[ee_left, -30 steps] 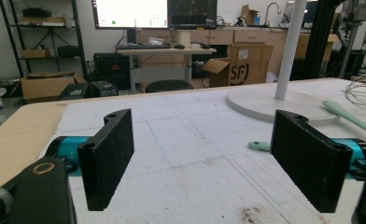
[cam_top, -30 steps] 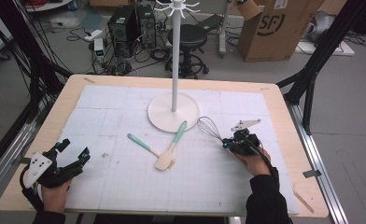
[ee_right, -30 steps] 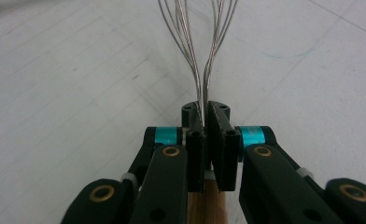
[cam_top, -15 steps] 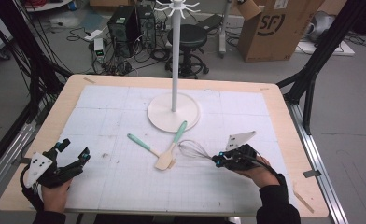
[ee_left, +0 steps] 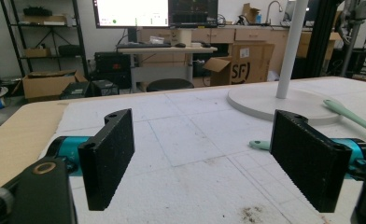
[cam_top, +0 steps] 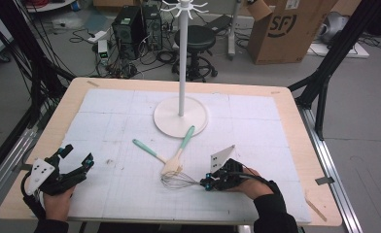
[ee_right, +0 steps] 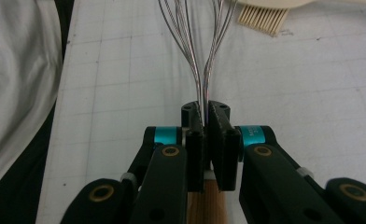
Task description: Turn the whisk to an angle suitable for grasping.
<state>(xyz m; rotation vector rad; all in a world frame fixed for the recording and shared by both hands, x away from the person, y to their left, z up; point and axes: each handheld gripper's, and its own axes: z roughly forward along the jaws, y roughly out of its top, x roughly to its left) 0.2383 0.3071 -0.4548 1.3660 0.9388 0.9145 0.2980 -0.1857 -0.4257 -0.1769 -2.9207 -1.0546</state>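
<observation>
Whisk: a wire whisk (cam_top: 179, 180) with thin steel loops and a wooden handle, lying flat on the white mat just ahead of the right gripper's tips, its loops fanning away toward the spatulas.
Right gripper: the right gripper (cam_top: 209, 184) is clamped on the whisk where the wires gather at the handle.
Left gripper: the left gripper (cam_top: 77, 158) has its jaws spread wide with nothing between them, well apart from the whisk.
Nearby: two teal-handled spatulas (cam_top: 179, 153) lie just beyond the whisk's loops; the white stand (cam_top: 181, 115) rises farther off.
High view: gives the whole layout, both hands at the near table (cam_top: 295, 126) edge.
Right gripper view: shows the grip up close, wires (ee_right: 204, 51) pinched between the pads, wooden handle (ee_right: 204, 205) beneath the jaws, a slotted spatula edge (ee_right: 263, 16) at the far end.
Left gripper view: shows the bare pads (ee_left: 110, 156) over the mat, the stand's base (ee_left: 279, 102) ahead to the right.
</observation>
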